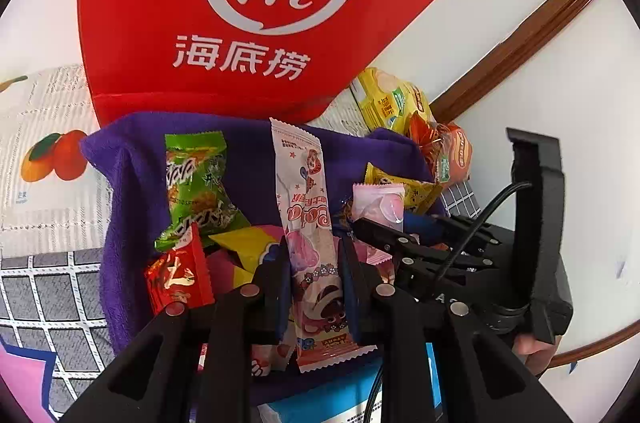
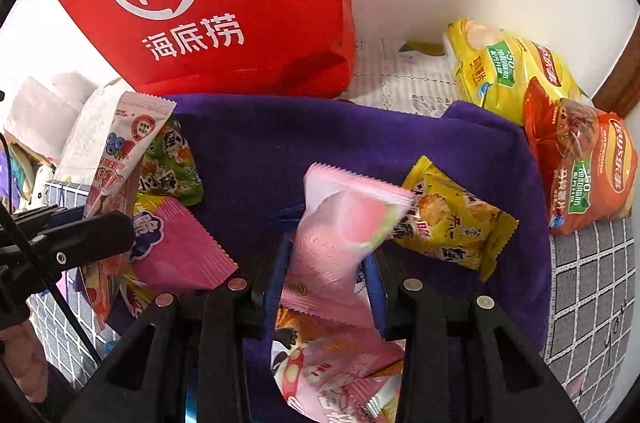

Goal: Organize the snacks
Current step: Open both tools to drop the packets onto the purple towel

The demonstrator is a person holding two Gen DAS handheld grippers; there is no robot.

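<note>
Left gripper [image 1: 314, 263] is pinching a long white-and-pink snack packet [image 1: 306, 207], pads pressing its sides; the packet is standing upright between the fingers, its top end reaching up in front of the red bag [image 1: 224, 3]. In the right wrist view the same packet [image 2: 120, 151] is showing at the left edge, held by the black left tool.

Right gripper [image 2: 326, 275] is sitting with a pale pink candy wrapper [image 2: 344, 223] between its blue pads. The wrapper is blurred. Jaws are parted a little; I cannot tell whether the pads are still pressing on it.

Both tools are hanging over a purple cloth bin [image 2: 360, 135], where the loose snacks are lying:
- green packet [image 1: 196, 187], leaning against the far-left wall
- small red packet [image 1: 180, 271], near left
- yellow cracker packet [image 2: 452, 223], right side, just beside the pink wrapper
- magenta packet [image 2: 180, 247], left of centre
- more pink wrappers [image 2: 332, 359] piled at the near edge below the right tool

Outside the bin, on the right: a yellow chip bag [image 2: 500, 71] and an orange chip bag [image 2: 588, 167], touching each other. The red bag is standing behind the bin against the white wall. A grey checked cloth [image 2: 592, 283] is covering the surface underneath.
</note>
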